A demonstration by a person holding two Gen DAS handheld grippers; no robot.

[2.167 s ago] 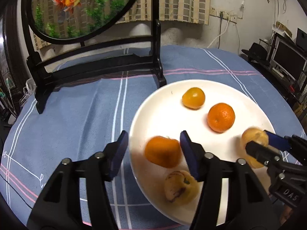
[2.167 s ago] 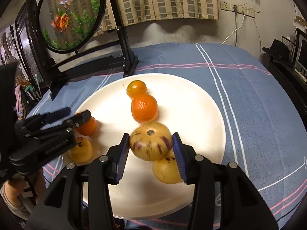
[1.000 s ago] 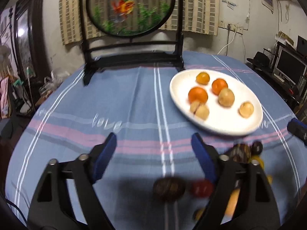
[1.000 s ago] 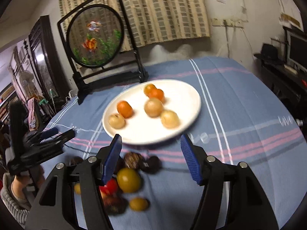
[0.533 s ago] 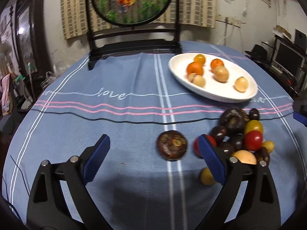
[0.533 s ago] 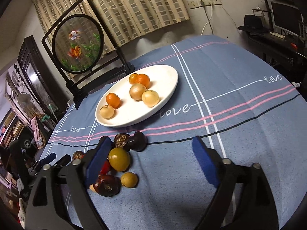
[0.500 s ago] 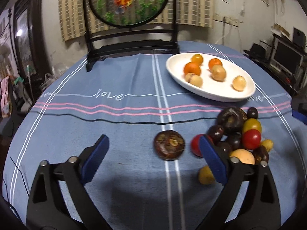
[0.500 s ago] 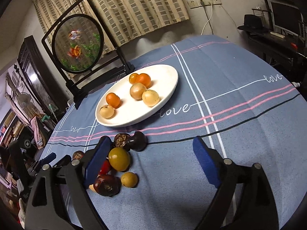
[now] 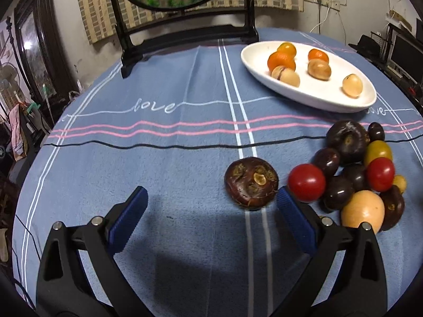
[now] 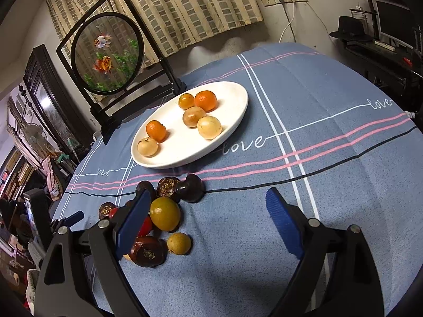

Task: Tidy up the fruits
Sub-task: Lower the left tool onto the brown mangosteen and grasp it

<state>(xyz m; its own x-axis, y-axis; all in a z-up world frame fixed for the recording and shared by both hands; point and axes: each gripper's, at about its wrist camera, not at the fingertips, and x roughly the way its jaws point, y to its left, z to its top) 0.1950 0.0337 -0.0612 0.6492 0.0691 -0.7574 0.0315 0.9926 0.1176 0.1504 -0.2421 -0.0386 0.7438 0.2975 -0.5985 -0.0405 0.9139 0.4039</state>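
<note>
A white plate holds several oranges and pale yellow-brown fruits. Loose fruits lie in a pile on the blue cloth in front of it: a red tomato, a yellow-green fruit and several dark ones. A dark brown wrinkled fruit sits apart from the pile. My left gripper is open just short of it, and its right finger stands beside the fruit. My right gripper is open over bare cloth, with its left finger over the pile's edge. Neither holds anything.
A round goldfish screen on a black stand stands behind the plate. The round table's edge falls away at the right, where dark furniture and a monitor stand. Bare cloth lies to the left of the loose fruits.
Both grippers have drawn back from the plate and opened wider. The left one has sunk closer to the dark brown fruit. The plate's fruits lie as before.
</note>
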